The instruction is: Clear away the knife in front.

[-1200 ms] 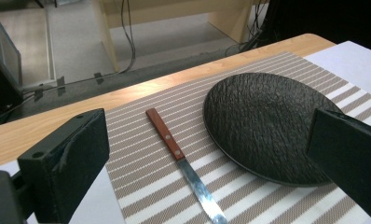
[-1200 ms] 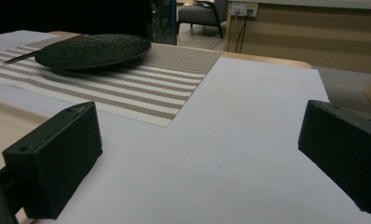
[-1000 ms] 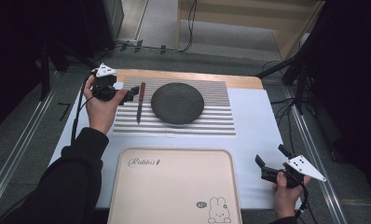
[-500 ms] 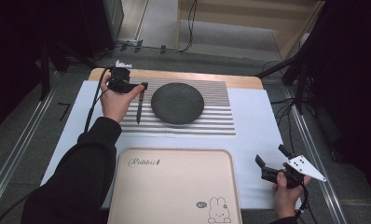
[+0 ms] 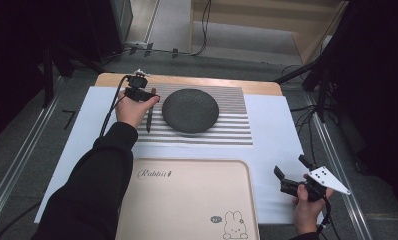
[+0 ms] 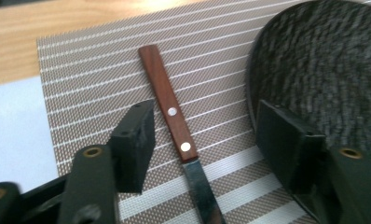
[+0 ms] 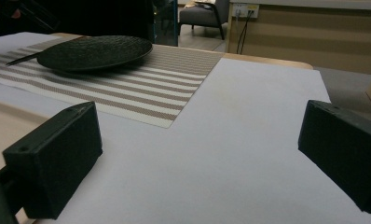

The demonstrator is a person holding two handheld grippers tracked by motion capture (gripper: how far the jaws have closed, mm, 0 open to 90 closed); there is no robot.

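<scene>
Knife (image 6: pixel 169 109) on striped mat (image 5: pixel 232 125) | left claw (image 6: pixel 202 140) closing, astride, untouched | right claw (image 7: pixel 197 163) apart

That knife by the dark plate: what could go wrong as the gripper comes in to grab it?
The left gripper has just been closing around the knife without touching it yet. One jaw sits right beside the plate, so it may bump or shift the plate. The knife also lies flat on the placemat, so the jaws could slip off its thin wooden handle or drag the mat.
</scene>
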